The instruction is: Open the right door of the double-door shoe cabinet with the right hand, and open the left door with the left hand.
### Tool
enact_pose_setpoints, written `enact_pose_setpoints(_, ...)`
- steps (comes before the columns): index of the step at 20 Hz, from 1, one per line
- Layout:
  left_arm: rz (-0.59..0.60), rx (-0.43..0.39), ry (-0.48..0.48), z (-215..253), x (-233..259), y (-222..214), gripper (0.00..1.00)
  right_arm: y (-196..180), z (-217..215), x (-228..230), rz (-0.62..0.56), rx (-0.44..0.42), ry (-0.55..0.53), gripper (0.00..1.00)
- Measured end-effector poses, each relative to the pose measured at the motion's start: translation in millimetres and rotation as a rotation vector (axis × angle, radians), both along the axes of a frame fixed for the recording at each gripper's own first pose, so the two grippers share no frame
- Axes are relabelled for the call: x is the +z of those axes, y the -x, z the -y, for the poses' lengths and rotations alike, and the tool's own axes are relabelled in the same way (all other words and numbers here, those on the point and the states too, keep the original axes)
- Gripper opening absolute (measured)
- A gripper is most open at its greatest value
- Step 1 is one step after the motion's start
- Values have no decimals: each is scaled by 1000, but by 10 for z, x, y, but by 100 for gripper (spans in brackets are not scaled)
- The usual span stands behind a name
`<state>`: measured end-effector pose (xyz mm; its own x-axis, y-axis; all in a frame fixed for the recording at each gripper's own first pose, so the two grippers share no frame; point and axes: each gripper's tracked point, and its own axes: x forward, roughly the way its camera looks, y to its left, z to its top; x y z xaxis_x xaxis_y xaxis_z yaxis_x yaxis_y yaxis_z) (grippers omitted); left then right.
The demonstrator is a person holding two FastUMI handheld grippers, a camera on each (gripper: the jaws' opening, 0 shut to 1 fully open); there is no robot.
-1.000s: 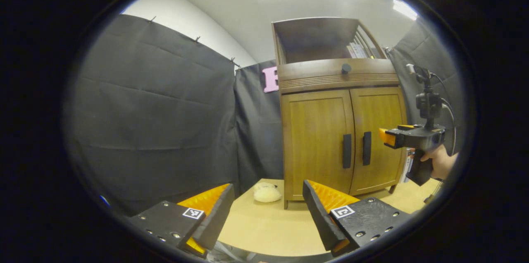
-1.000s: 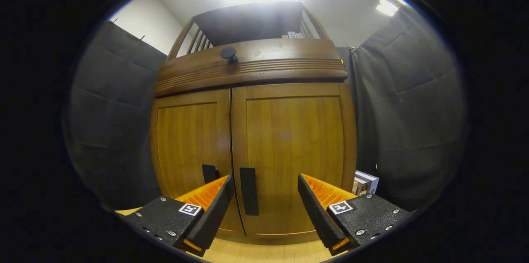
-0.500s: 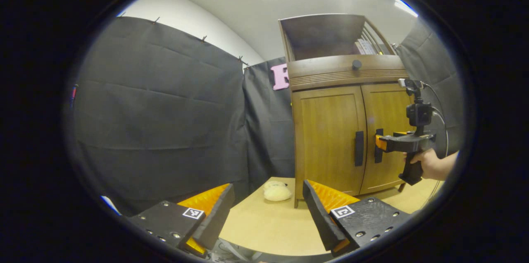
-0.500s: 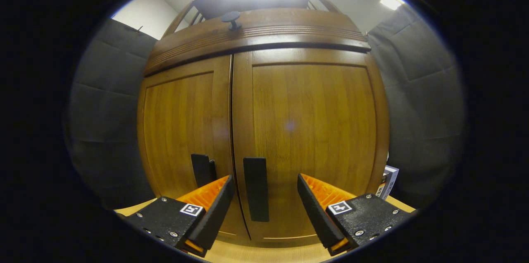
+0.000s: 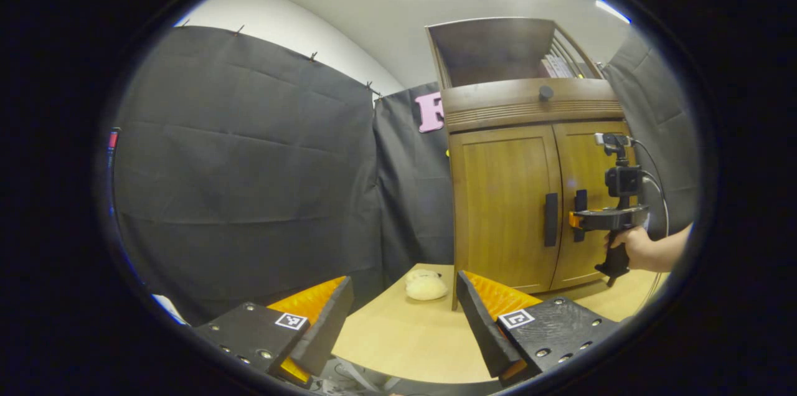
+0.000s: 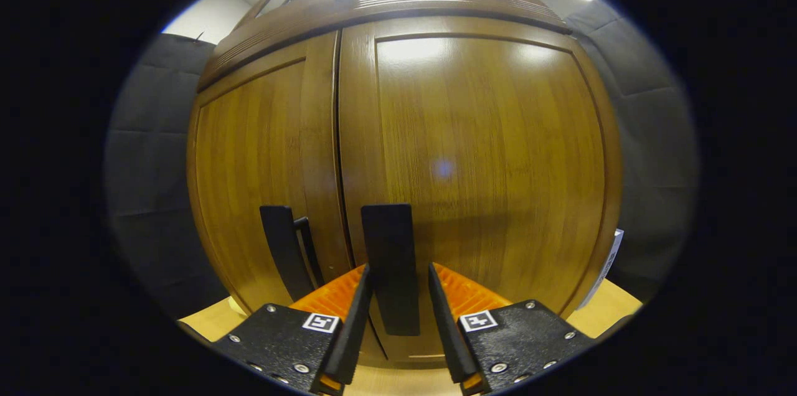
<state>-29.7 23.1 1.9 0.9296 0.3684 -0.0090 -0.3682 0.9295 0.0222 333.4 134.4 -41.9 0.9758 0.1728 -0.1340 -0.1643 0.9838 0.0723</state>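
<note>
The wooden shoe cabinet has both doors shut: left door (image 5: 504,209) (image 6: 249,165), right door (image 5: 588,159) (image 6: 485,165). Each door carries a dark vertical handle by the centre seam: the left handle (image 5: 551,219) (image 6: 280,253) and the right handle (image 5: 580,202) (image 6: 389,259). My right gripper (image 6: 399,268) (image 5: 571,220) straddles the right handle, its fingers drawn in close; a sliver of wood shows beside the right-hand finger. My left gripper (image 5: 401,315) stands open and empty, well back from the cabinet over the floor.
A cream plush toy (image 5: 426,287) lies on the light wooden floor (image 5: 405,346) by the cabinet's left foot. A round knob (image 5: 546,92) sits on the band above the doors. A hand (image 5: 629,246) holds the right gripper. Black cloth walls close in on both sides.
The right gripper moved in to the cabinet and its fingers narrowed around the right door handle. The left gripper swung slightly left and stayed open. Both doors remain shut.
</note>
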Motion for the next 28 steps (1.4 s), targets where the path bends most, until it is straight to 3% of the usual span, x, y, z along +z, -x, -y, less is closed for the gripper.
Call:
enact_pose_setpoints(3, 6, 2, -11, -8, 28, 9, 100, -6, -30, -19, -17, 6, -12, 36)
enact_pose_setpoints(7, 11, -10, 1, 5, 23, 1, 100, 65, -14, -23, -22, 11, 18, 23)
enact_pose_setpoints(13, 34, -54, -6, 26, 41, -32, 100, 294, 19, 20, -25, 36, 15, 22)
enact_pose_setpoints(14, 38, -64, -9, 32, 36, -42, 95, 338, 32, 29, -24, 40, 17, 21)
enact_pose_setpoints(28, 59, -162, -17, 69, 107, -84, 95, 1007, 358, 108, -18, 53, 12, 22)
